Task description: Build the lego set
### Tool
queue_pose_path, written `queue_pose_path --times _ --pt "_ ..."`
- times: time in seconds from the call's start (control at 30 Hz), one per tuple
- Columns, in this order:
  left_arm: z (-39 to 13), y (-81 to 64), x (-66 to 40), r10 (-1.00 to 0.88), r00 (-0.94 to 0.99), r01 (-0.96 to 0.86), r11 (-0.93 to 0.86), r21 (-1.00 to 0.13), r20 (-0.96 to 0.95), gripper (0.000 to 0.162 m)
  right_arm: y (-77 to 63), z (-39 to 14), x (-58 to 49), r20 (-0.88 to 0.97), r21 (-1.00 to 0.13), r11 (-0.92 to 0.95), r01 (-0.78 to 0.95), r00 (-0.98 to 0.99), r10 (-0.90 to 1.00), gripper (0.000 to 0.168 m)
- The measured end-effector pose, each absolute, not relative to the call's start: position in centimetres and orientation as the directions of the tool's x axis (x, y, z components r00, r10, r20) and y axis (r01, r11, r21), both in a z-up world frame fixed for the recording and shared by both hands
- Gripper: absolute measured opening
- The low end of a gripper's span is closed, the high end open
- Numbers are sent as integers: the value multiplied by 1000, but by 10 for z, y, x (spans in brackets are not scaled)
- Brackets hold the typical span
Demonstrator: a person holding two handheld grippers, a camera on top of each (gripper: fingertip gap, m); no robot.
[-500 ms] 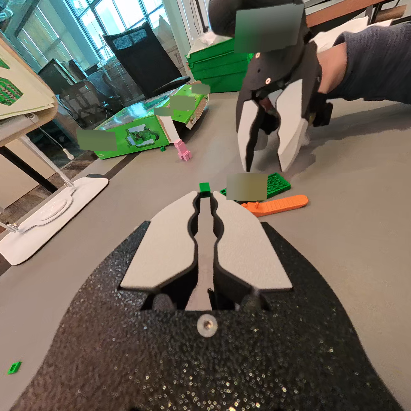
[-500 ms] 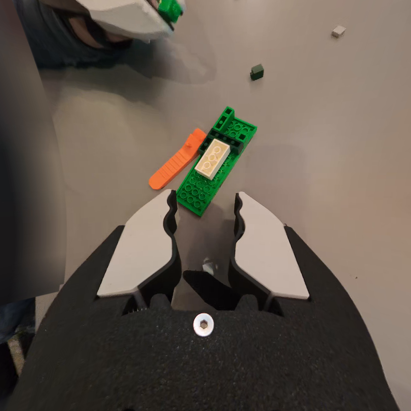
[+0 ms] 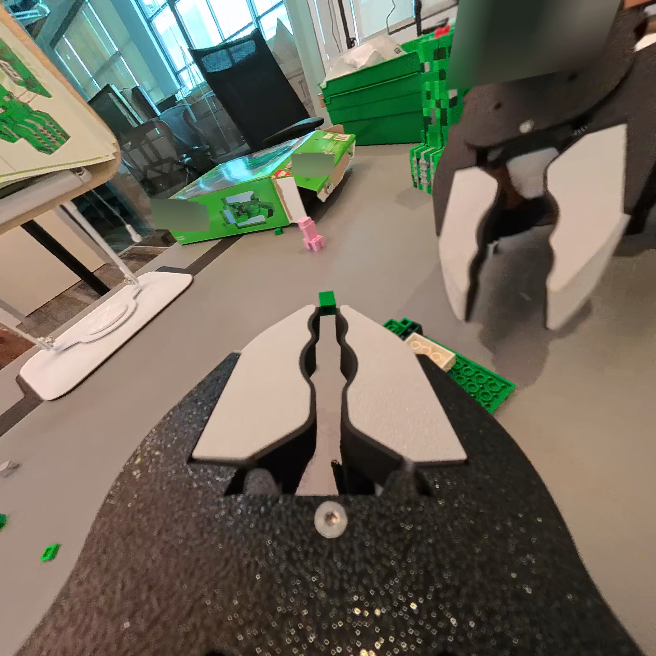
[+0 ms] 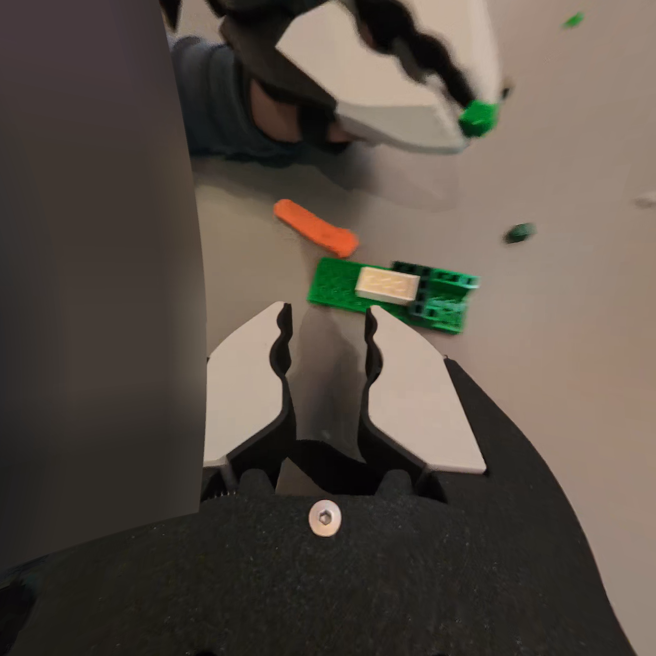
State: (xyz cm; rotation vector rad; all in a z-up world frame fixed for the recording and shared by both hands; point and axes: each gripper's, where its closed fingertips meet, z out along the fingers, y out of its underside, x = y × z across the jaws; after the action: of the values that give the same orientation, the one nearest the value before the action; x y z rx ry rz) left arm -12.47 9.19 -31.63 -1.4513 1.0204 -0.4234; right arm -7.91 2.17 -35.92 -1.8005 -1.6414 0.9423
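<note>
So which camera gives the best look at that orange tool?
The right wrist view: the orange tool lies fully exposed, though blurred, beside the green plate. The left wrist view does not show it at all.

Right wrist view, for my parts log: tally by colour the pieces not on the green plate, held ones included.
Bright green: 2, the small brick in the left gripper and a far green piece
Dark green: 1, a dark piece
Orange: 1, the orange tool
Pale grey: 1, a blurred pale bit
Total: 5

Black office chair [image 3: 248, 81] and, seemingly, a white stand base [image 3: 106, 319] beside windows [image 3: 213, 21].
</note>
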Motion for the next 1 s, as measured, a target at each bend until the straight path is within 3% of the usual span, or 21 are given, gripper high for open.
queue_pose_path --times 0.03,0.2,0.47,0.6,0.73,0.83,0.9,1.0 --pt "-315 93 -127 -778 549 -324 139 -936 -306 8 31 -354 -76 -89 -789 -93 607 36 995 46" --pt "-310 95 -133 -781 557 -291 135 -947 -283 7 49 -357 -65 157 -707 231 668 -170 973 58" --pt "-313 105 -147 -731 579 -369 161 -915 -362 8 58 -372 -96 189 -378 625 683 -604 775 55" --pt "-311 112 -159 -712 616 -348 137 -928 -336 7 70 -389 -98 174 -204 718 665 -697 695 51" --pt "-310 116 -165 -716 638 -306 104 -946 -285 7 73 -392 -95 93 -203 646 735 -643 760 42" --pt "-311 116 -165 -725 635 -298 88 -950 -267 8 91 -392 -87 104 -169 409 897 -396 912 42" --pt "-314 113 -160 -743 610 -319 89 -944 -276 8 94 -391 -81 79 -223 187 957 -174 982 42" --pt "-318 95 -139 -827 490 -356 100 -929 -277 7 84 -381 -72 50 -381 92 920 -78 996 57"
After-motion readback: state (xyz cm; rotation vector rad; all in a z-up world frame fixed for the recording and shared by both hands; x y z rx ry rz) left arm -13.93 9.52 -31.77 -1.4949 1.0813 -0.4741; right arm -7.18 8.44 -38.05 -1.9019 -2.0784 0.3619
